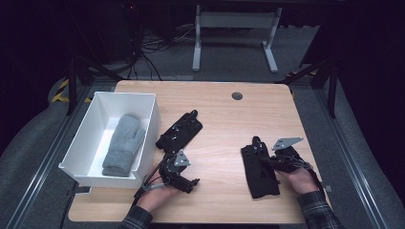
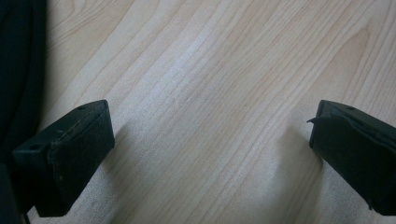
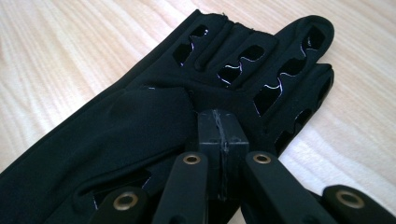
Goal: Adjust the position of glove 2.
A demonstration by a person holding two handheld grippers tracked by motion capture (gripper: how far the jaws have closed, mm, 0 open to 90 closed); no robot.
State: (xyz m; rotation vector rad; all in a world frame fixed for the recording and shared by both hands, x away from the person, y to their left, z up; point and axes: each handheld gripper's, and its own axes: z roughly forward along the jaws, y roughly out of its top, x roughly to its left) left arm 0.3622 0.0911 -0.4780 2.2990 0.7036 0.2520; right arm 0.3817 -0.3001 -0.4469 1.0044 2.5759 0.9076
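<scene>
The right hand-held gripper (image 3: 219,135) is clenched on the flat black fabric glove with cut-outs (image 1: 258,169), pinched, it seems, for lifting off the light wooden tabletop (image 1: 224,119). The left hand-held gripper (image 2: 210,140) is held released, jaws wide over bare wood, likely kept ready.

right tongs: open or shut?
Shut. In the right gripper view the right tongs have both jaws pressed together, tips resting on the black glove; whether they pinch its fabric cannot be told.
</scene>
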